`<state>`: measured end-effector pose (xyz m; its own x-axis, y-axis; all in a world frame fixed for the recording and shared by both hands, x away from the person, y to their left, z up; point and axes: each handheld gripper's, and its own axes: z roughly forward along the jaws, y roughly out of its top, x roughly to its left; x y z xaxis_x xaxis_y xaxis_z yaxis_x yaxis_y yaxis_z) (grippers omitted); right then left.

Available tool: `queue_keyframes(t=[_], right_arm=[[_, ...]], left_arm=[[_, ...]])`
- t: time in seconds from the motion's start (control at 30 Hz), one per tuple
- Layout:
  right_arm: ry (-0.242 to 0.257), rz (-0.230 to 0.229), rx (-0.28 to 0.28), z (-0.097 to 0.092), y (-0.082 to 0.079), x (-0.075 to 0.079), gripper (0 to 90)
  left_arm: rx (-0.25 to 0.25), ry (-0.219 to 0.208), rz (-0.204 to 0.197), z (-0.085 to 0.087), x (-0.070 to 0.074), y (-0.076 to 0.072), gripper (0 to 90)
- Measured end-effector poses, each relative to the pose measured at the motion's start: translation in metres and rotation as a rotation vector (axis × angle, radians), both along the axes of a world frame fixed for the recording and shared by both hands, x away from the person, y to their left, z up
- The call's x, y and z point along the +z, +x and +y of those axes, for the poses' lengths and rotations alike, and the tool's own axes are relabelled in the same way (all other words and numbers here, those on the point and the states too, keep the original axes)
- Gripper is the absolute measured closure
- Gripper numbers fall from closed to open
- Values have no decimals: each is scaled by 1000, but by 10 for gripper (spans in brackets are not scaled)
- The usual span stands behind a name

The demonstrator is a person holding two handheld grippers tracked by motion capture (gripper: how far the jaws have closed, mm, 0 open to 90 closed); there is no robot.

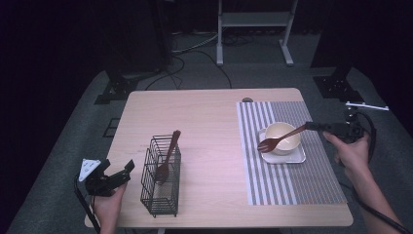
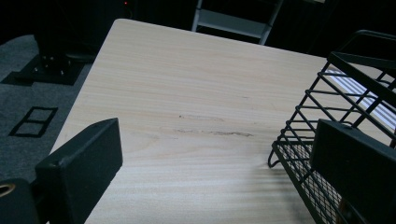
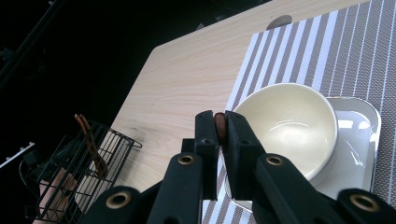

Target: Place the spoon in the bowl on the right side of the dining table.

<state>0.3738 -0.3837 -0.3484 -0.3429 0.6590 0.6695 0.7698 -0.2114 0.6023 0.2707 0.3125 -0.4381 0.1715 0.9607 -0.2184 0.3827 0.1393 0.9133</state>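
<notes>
1. High view: a brown fork [image 1: 280, 138] is pinched by its handle end in the right gripper [image 1: 314, 126], its tines hanging over the near rim of the cream bowl [image 1: 282, 136], which sits on a small tray [image 1: 297, 157] on the striped mat [image 1: 292, 180]. A wooden utensil [image 1: 168, 156] stands in the wire basket [image 1: 160, 195]. The step in hand is judged to be carrying or placing the fork; it should be kept level and the bowl rim cleared.

2. Left gripper view: the left gripper [image 2: 215, 172] is held spread and empty, over bare table [image 2: 187, 93] just beside the basket [image 2: 322, 121].

3. Right gripper view: the jaws are pressed onto the brown handle [image 3: 219, 126]; that grip should be kept firm until the fork is set down.
</notes>
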Motion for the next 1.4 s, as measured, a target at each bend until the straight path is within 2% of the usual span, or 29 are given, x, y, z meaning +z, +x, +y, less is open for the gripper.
queue_keyframes(t=[0.67,1.4], right_arm=[[12,-2,-49,-14,-3,1,838],[5,1,-141,-38,-6,2,838]], left_arm=[[1,1,2,0,0,0,16],[-2,3,3,-1,-1,0,16]])
